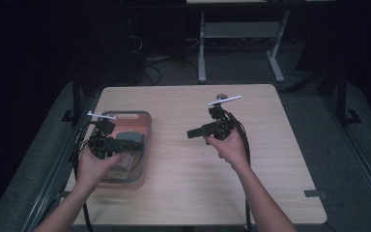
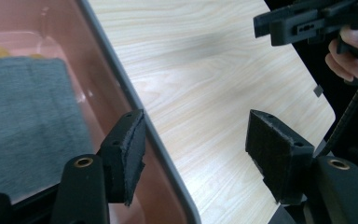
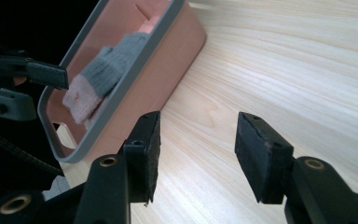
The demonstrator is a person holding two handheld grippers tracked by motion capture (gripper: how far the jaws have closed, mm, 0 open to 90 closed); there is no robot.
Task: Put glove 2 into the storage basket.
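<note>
A pink bin with a grey rim (image 1: 148, 126) stands at the table's left side. Inside it lie a folded grey cloth (image 2: 23, 116) and a pale pinkish cloth (image 3: 81, 100). My left gripper (image 2: 196, 135) hovers over the bin's right wall, open; the rim (image 2: 135, 98) runs beneath the gap between its jaws, and neither pad presses on it. My right gripper (image 3: 198, 144) is held over the bare wood near the table's middle (image 1: 193, 133), pointing left toward the bin (image 3: 116, 93). Its jaws stand open with nothing between them.
The light wooden table (image 1: 188, 188) stretches to the right and front of the bin. A grey desk frame (image 1: 201, 53) stands on the dark floor beyond the far edge. Black cables trail from both grippers toward the front.
</note>
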